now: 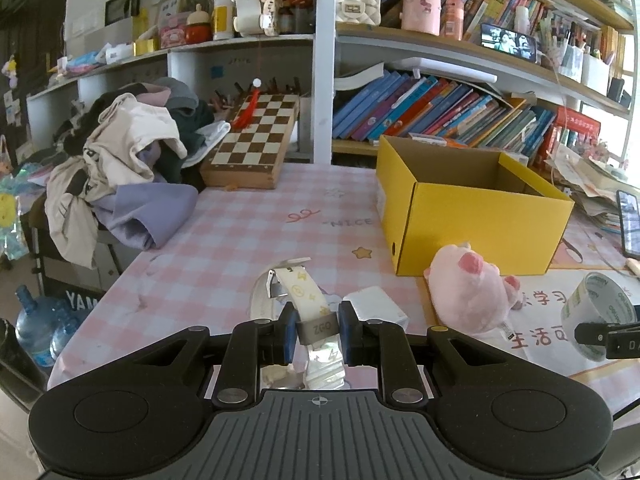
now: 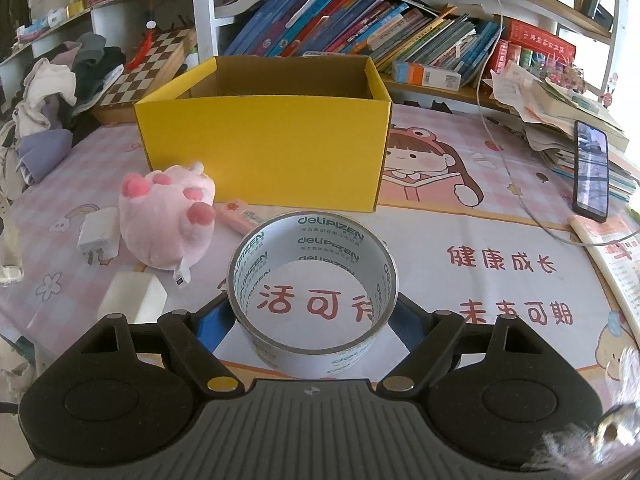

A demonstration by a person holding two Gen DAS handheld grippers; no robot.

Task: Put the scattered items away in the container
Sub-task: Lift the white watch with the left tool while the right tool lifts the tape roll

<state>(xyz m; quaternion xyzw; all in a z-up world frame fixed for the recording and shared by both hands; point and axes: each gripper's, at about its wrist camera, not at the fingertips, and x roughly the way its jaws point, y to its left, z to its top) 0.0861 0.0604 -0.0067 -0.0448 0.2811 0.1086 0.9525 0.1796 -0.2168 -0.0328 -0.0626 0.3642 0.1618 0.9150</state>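
Observation:
My left gripper point(image 1: 318, 330) is shut on a white patterned watch strap point(image 1: 302, 294), its blue pads pinching the grey loop low over the pink checked tablecloth. A clear tape roll point(image 2: 312, 280) sits between the pads of my right gripper point(image 2: 312, 320), which is shut on it; the tape roll point(image 1: 596, 312) also shows at the right edge of the left wrist view. The open yellow box point(image 2: 264, 152) stands straight ahead, and the same yellow box point(image 1: 472, 216) lies to the right of the left gripper. A pink plush toy point(image 2: 168, 216) lies in front of the box.
A white plug adapter point(image 2: 98, 234), a white block point(image 2: 134, 300) and a small pink pack point(image 2: 244, 212) lie near the plush. A phone point(image 2: 590, 168) and paper stacks are at the right. A clothes pile point(image 1: 120, 160) and a chessboard point(image 1: 256, 140) fill the left back.

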